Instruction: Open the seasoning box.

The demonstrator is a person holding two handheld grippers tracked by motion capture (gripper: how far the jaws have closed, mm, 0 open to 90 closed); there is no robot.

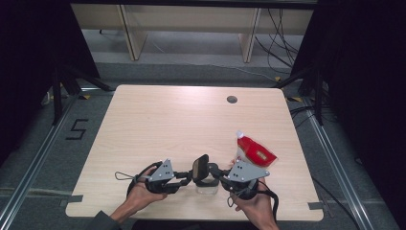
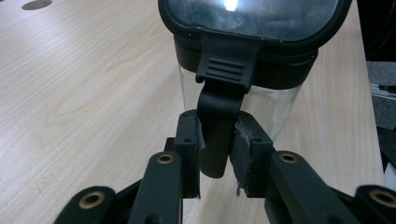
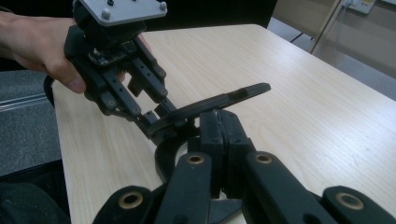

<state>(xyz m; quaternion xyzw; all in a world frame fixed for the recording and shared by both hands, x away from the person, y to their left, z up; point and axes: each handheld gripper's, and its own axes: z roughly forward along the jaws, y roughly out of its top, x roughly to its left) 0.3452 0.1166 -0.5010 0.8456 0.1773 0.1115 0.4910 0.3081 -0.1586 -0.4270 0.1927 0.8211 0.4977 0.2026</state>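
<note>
I am working at the near edge of the table [image 1: 143, 124], just in front of me, on a clear jar [image 2: 275, 105] with a black lid [image 1: 200, 167]. My left gripper [image 2: 217, 140] is pinching the lid's latch tab [image 2: 219, 135]: both pads are pressing against its sides just below the ribbed part. From above, the lid is standing tilted up on edge over the jar, between my two grippers. My right gripper [image 3: 219, 140] is reaching in from the other side with its fingers pressed together, their tips sitting at the jar's black rim [image 3: 163, 158] under the raised lid. I cannot tell whether they are clamping any part of it. A red and white pouch [image 1: 253, 151] is lying on the table near my right hand [image 1: 256, 206], apart from the jar.
</note>
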